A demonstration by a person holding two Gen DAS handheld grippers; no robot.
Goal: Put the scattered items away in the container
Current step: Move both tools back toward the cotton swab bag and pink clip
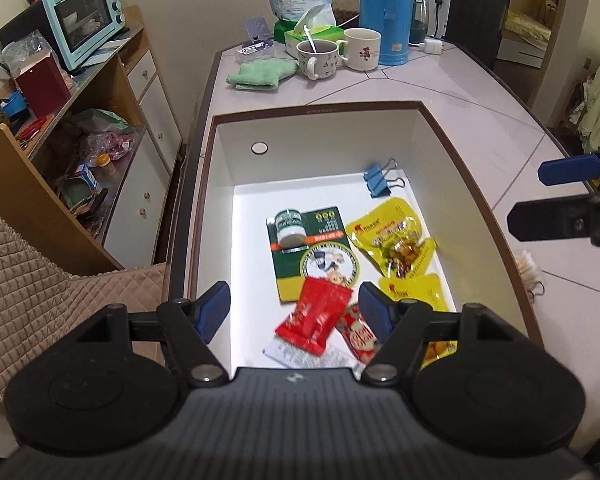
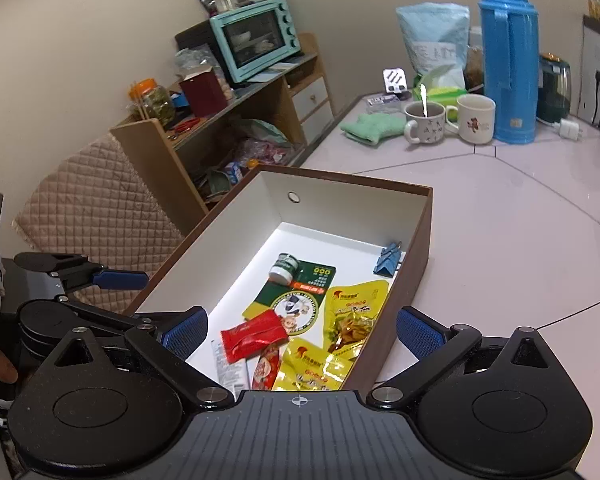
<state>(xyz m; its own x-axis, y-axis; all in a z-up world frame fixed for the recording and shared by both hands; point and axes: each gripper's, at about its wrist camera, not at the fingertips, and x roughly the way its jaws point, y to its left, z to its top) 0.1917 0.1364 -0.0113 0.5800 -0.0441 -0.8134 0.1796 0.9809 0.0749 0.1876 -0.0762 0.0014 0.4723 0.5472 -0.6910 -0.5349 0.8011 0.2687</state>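
A brown-rimmed box (image 1: 320, 109) with white walls sits on the pale table. Inside it lie blue binder clips (image 1: 380, 182), a small white jar (image 1: 289, 229) on a green packet (image 1: 320, 264), two yellow snack packets (image 1: 392, 236), a red packet (image 1: 316, 316) and a red-white wrapper (image 1: 360, 334). My left gripper (image 1: 294, 310) hovers open over the box's near end, holding nothing. My right gripper (image 2: 302, 331) is also open and empty, above the near right of the box (image 2: 340, 178); it shows at the right edge (image 1: 556, 196) in the left wrist view. A pale fluffy item (image 1: 530, 268) lies on the table outside the box's right wall.
At the table's far end stand two mugs (image 1: 340, 54), a blue thermos (image 1: 388, 8), a green cloth (image 1: 260, 74), a tissue box (image 1: 312, 34) and a kettle (image 2: 554, 84). A shelf with a mint oven (image 1: 84, 18) and a quilted cushion (image 1: 32, 280) are on the left.
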